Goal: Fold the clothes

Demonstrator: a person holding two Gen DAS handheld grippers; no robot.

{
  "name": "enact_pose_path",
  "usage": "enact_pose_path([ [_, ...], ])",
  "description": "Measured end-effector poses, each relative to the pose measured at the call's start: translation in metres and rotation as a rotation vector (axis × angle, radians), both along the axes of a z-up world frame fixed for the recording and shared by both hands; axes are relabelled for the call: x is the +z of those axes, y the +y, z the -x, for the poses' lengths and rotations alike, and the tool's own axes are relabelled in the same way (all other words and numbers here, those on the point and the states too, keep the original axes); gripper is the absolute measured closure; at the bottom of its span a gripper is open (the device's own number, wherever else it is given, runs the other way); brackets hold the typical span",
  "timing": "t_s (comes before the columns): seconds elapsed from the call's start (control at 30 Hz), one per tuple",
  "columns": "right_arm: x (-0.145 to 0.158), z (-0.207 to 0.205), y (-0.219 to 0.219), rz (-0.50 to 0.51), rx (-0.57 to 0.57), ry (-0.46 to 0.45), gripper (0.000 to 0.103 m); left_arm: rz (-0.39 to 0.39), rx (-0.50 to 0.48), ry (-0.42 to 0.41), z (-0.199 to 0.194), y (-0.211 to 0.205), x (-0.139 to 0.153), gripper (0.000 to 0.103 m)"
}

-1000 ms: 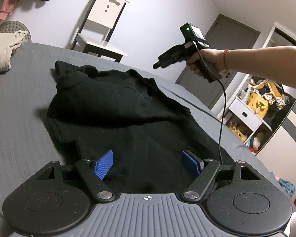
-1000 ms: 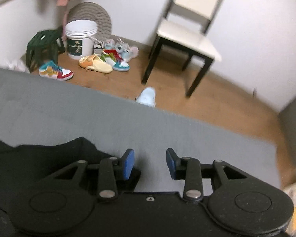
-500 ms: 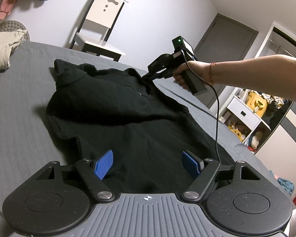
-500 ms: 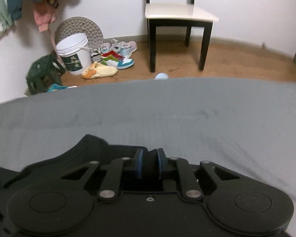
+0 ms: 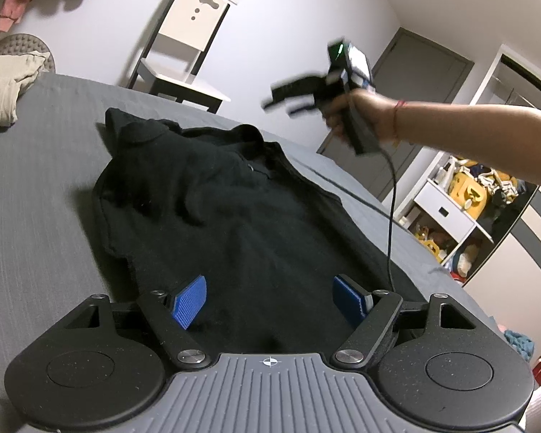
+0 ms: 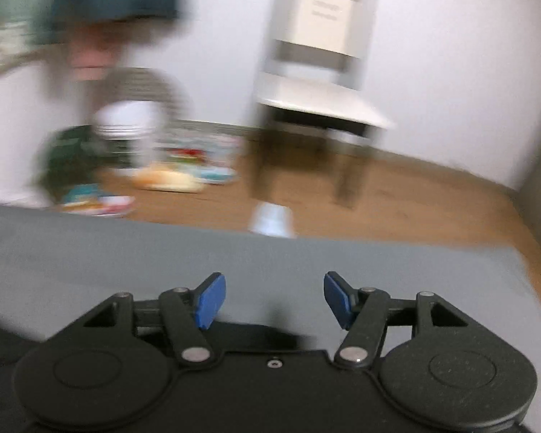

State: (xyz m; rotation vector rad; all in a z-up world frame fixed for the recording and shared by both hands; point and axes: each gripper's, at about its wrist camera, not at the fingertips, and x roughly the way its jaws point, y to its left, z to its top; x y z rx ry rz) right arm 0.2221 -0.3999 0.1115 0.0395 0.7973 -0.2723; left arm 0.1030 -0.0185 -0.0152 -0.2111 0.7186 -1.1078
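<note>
Both tools gape, empty: left tool (image 5: 268, 301) low over the black shirt's (image 5: 220, 213) hem, right tool (image 5: 288, 103) raised above its collar; bare grey bed (image 5: 36, 187) surrounds.

Black polo shirt (image 5: 227, 216): lying front-up and rumpled on my grey bed (image 5: 36, 187), collar at far end, near sleeve folded inward.

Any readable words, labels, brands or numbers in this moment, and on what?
None can be read.
White bucket: any label is smeared by motion blur.
Right gripper: a green light shows on its body, no legible text.
Left gripper: only a crosshair mark on its housing.
</note>
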Motion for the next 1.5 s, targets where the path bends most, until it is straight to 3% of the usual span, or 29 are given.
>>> enact_pose_path([
  [0.07, 0.007, -0.003, 0.039, -0.140, 0.159, 0.043, 0.044, -0.002, -0.001, 0.001, 0.000, -0.001, 0.000, 0.026],
  [0.13, -0.004, -0.006, 0.075, -0.301, 0.237, 0.131, 0.047, -0.005, -0.002, -0.003, 0.001, 0.000, 0.001, 0.026],
  [0.17, -0.012, -0.009, 0.088, -0.364, 0.246, 0.168, 0.054, -0.007, -0.002, -0.004, 0.002, 0.000, 0.002, 0.026],
  [0.3, -0.050, -0.022, 0.115, -0.547, 0.166, 0.248, 0.063, -0.001, -0.008, -0.013, 0.005, 0.000, 0.005, 0.026],
  [0.47, -0.078, -0.031, 0.097, -0.813, -0.021, 0.152, 0.063, 0.007, -0.011, -0.028, 0.005, 0.001, 0.008, 0.026],
  [0.53, -0.084, -0.030, 0.091, -0.877, -0.065, 0.118, 0.069, 0.008, -0.005, -0.019, 0.003, 0.001, 0.008, 0.026],
  [0.6, -0.084, -0.030, 0.090, -0.871, -0.070, 0.101, 0.098, 0.009, 0.001, -0.009, 0.001, 0.001, 0.007, 0.026],
  [0.7, -0.072, -0.037, 0.092, -0.780, -0.009, 0.081, 0.098, 0.014, 0.005, -0.003, 0.000, 0.002, 0.006, 0.026],
  [0.83, -0.045, -0.050, 0.094, -0.679, 0.070, -0.027, 0.098, 0.019, -0.002, -0.010, 0.003, 0.001, 0.006, 0.026],
  [1.07, -0.047, -0.067, 0.075, -0.678, 0.037, -0.153, 0.098, 0.025, -0.005, -0.014, 0.004, -0.001, 0.006, 0.026],
  [1.13, -0.060, -0.073, 0.073, -0.641, -0.010, -0.104, 0.095, 0.018, -0.003, -0.009, 0.004, -0.002, 0.005, 0.026],
  [1.2, -0.071, -0.078, 0.069, -0.630, -0.057, -0.028, 0.076, 0.012, -0.008, -0.007, 0.004, -0.003, 0.003, 0.026],
  [1.27, -0.075, -0.081, 0.066, -0.632, -0.081, 0.029, 0.067, 0.007, -0.013, -0.012, 0.004, -0.002, 0.004, 0.026],
  [1.37, -0.066, -0.080, 0.065, -0.619, -0.029, 0.083, 0.050, 0.008, -0.014, -0.020, 0.003, 0.000, 0.005, 0.026],
  [1.5, -0.045, -0.077, 0.066, -0.549, 0.033, 0.147, 0.046, 0.014, -0.002, -0.003, -0.001, 0.002, 0.004, 0.026],
])
